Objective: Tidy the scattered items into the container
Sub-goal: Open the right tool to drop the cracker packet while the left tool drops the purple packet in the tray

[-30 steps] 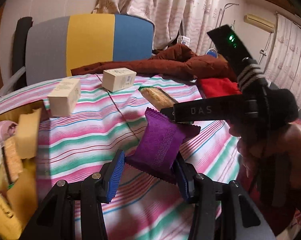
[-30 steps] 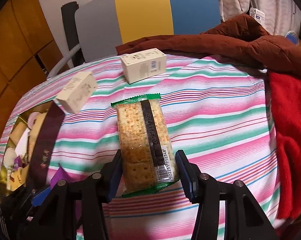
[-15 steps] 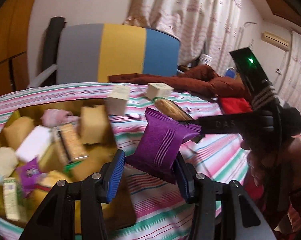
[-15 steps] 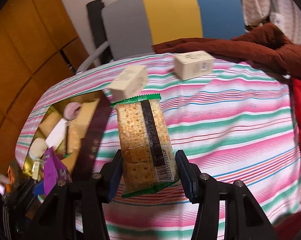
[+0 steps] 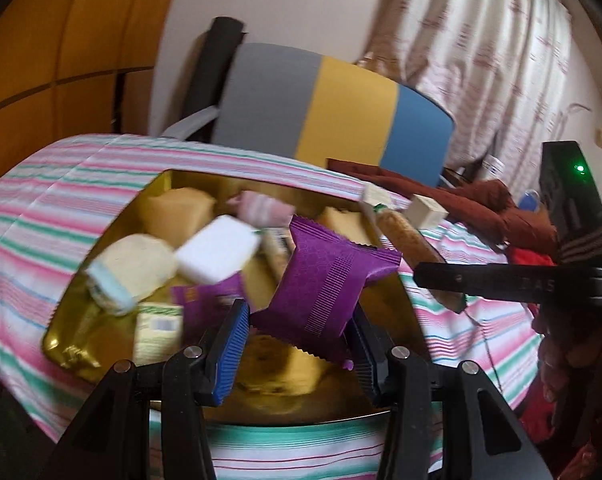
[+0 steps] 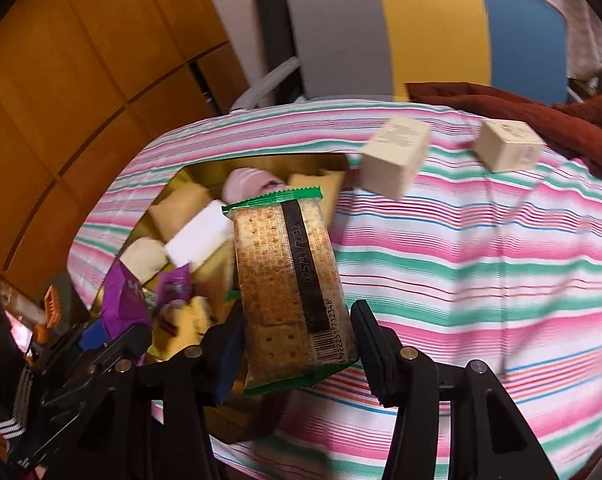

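Your left claw (image 5: 297, 344) pinches the purple sachet (image 5: 327, 286) above the gold tin (image 5: 405, 312) for dropping; your right claw (image 6: 297, 344) pinches the cracker packet (image 6: 289, 288) at its rim.

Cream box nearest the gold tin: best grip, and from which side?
Take the nearer cream box across its two flat side faces, coming from above. It stands clear on the striped cloth, apart from the second box and just beyond the gold tin corner, so the jaws have room on both sides. Both grippers are occupied now.
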The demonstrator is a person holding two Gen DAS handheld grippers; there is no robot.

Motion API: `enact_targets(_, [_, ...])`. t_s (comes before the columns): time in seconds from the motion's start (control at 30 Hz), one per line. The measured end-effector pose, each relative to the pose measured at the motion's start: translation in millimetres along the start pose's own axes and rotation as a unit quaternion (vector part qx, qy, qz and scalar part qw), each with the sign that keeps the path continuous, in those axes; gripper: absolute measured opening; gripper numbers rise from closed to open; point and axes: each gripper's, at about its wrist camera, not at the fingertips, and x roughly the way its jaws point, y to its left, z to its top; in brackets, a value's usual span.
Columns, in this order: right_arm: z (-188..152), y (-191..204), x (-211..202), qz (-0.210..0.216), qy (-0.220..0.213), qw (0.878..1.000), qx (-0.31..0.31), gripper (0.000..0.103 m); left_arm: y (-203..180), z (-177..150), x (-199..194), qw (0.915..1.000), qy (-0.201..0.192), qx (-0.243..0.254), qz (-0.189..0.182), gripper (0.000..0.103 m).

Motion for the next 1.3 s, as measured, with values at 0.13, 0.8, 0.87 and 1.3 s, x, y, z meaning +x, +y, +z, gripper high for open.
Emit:
enact_targets(0.13, [3.8, 22.8, 11.5, 0.012, 0.009, 1.0, -0.022, 0.052, 22.2, -0.8, 0.9, 0.9997, 0.007, -0.016, 0.019, 0.049])
enact_targets(0.8, [30.8, 86.7, 57.4, 0.033, 0.027, 0.997, -0.059, 0.046, 43.4, -12.4, 4.7, 0.9975, 0.061, 0.017, 0.031, 0.049])
enact_targets(0.87, [30.4, 88.2, 57.5, 0.033, 0.027, 0.997, -0.058, 0.046, 46.1, -12.0, 4.8, 0.9973, 0.063, 0.012, 0.035, 0.049])
enact_targets(1.3, [16.5, 66.2, 53.6, 0.029, 0.041, 0.998, -0.028, 0.046, 36.4, 22.6, 14.0, 0.9988, 0.048, 0.01, 0.011, 0.049])
